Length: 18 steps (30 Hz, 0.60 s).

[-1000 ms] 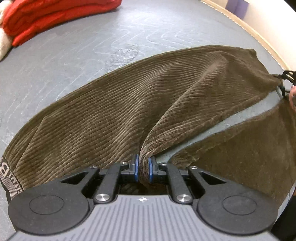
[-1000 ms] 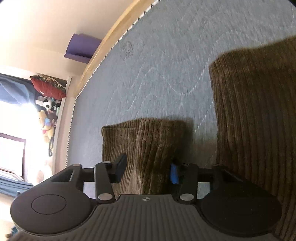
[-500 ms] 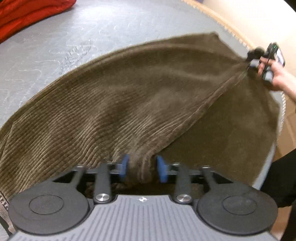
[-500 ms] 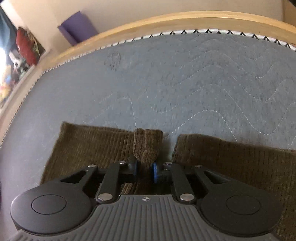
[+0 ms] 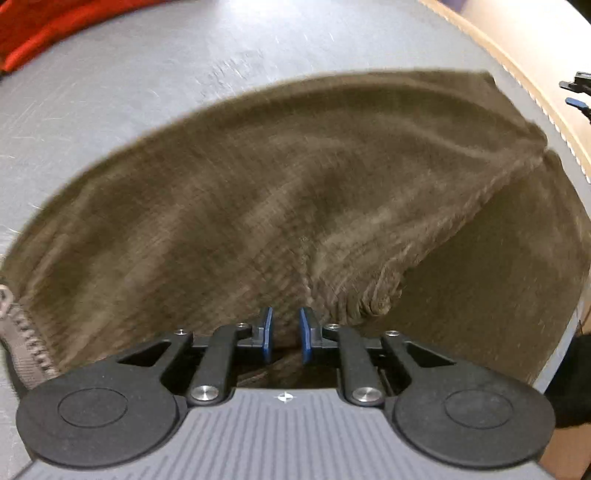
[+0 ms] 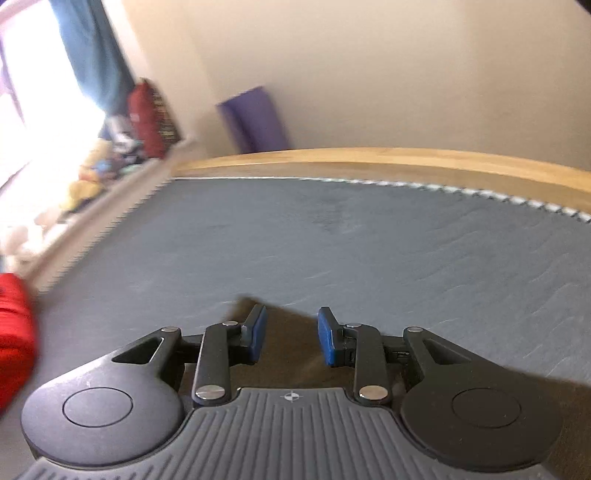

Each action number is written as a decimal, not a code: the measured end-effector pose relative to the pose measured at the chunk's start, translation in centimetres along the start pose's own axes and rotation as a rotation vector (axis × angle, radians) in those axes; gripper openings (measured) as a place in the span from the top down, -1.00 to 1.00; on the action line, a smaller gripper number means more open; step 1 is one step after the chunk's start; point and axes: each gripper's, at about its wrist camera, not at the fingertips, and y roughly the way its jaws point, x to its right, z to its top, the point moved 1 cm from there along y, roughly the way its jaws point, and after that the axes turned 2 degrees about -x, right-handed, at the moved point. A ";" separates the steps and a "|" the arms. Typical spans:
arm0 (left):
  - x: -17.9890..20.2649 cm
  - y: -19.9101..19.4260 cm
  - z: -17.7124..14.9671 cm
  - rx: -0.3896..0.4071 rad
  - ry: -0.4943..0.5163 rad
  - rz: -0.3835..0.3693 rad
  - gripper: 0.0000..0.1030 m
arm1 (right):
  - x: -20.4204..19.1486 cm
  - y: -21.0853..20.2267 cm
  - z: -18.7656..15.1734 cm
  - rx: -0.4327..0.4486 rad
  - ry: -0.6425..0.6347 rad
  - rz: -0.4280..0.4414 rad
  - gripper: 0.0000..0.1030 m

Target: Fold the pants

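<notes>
Brown corduroy pants [image 5: 258, 206] lie on the grey mattress [image 5: 147, 66], one leg folded over the other. My left gripper [image 5: 284, 334] sits low over the near edge of the fabric, its blue pads slightly apart with cloth between them. My right gripper [image 6: 291, 338] is open and empty, lifted above a corner of the pants [image 6: 291, 332]. Its fingertips also show at the far right of the left wrist view [image 5: 576, 92]. The waistband with a zipper [image 5: 26, 332] shows at the lower left.
A red garment [image 5: 55, 29] lies at the back left of the mattress, and shows in the right wrist view [image 6: 14, 332]. The wooden bed frame [image 6: 369, 158] runs along the mattress edge. A purple roll [image 6: 255, 118] leans on the wall. Stuffed toys [image 6: 88, 177] sit by the window.
The right gripper let go of the pant cuff, opened and lifted away. The left gripper's pads spread a little. The folded leg now rests on the other one.
</notes>
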 end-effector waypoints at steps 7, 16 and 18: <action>-0.6 -6.8 -0.8 0.156 -0.041 0.072 0.63 | -7.0 -10.3 0.6 0.009 -0.198 0.290 0.37; -3.9 -16.3 -5.4 0.264 0.022 0.261 0.62 | -12.0 -22.3 -1.9 -0.089 -0.400 0.542 0.35; -5.0 -16.3 -7.2 0.271 0.045 0.293 0.62 | -12.5 -23.6 -3.5 -0.113 -0.451 0.582 0.32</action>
